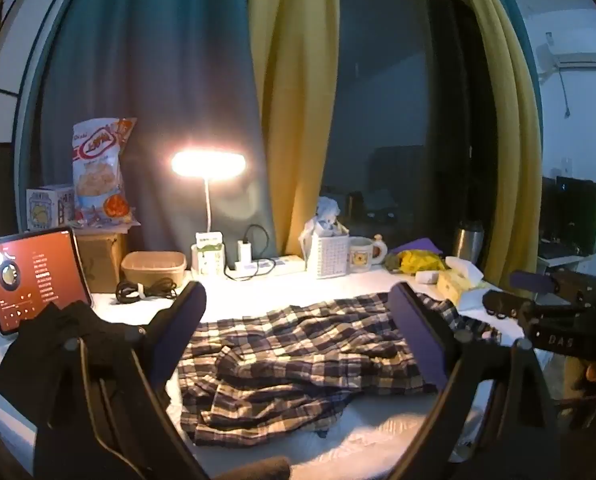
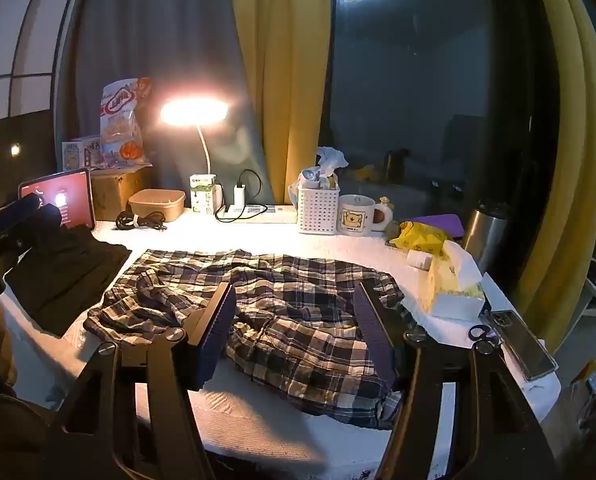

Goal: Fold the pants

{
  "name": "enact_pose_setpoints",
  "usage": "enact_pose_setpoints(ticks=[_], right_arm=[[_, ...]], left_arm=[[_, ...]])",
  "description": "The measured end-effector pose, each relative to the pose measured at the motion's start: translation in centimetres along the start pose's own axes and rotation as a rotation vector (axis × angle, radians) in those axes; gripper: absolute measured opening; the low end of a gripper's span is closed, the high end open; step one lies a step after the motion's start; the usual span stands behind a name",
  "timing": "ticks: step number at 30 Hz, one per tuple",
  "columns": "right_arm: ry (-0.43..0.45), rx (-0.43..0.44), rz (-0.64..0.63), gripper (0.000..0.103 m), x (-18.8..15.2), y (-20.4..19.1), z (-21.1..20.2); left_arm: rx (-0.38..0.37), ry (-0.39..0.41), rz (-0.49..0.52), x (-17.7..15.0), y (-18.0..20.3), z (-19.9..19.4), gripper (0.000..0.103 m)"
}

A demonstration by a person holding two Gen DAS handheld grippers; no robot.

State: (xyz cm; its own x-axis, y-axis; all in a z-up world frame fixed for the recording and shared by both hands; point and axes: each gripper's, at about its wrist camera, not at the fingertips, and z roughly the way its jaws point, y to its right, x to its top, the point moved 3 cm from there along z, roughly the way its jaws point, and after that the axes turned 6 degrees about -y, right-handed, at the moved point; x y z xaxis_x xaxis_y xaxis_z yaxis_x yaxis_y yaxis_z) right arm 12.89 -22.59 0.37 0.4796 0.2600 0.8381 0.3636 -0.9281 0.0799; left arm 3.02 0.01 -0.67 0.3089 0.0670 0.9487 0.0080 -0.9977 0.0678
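Observation:
Plaid pants [image 1: 298, 364] lie crumpled and spread on the white table [image 1: 258, 292]; they also show in the right wrist view [image 2: 294, 300]. My left gripper [image 1: 298, 292] is open and empty, held above the pants' left part. My right gripper [image 2: 296, 292] is open and empty, above the pants' near right part. The right gripper also shows at the right edge of the left wrist view [image 1: 514, 300]. The left gripper shows at the left edge of the right wrist view [image 2: 30, 212].
A folded black garment [image 2: 66, 272] lies left of the pants. A tablet [image 1: 34, 280], lit lamp [image 1: 208, 164], bowl [image 1: 154, 266], power strip [image 2: 258, 214], white basket [image 2: 318, 210], mug [image 2: 358, 216], tissue box [image 2: 454, 284], phone [image 2: 526, 344] and scissors [image 2: 482, 334] ring the table.

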Motion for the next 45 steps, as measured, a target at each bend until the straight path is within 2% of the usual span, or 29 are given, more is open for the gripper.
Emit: enact_pose_setpoints(ticks=[11,21,45], right_arm=[[0.015,0.005,0.013,0.065,-0.1,0.0,-0.1],[0.017,0.004,0.011,0.065,-0.2,0.1,-0.1],[0.008,0.006,0.009,0.065,-0.5,-0.4,0.4]], left_arm=[[0.014,-0.017,0.001,-1.1,-0.2,0.2,0.093],[0.041,-0.042,0.005,-0.4,-0.3,0.4,0.093],[0.075,-0.045,0.003,-0.7,-0.7,0.2,0.093]])
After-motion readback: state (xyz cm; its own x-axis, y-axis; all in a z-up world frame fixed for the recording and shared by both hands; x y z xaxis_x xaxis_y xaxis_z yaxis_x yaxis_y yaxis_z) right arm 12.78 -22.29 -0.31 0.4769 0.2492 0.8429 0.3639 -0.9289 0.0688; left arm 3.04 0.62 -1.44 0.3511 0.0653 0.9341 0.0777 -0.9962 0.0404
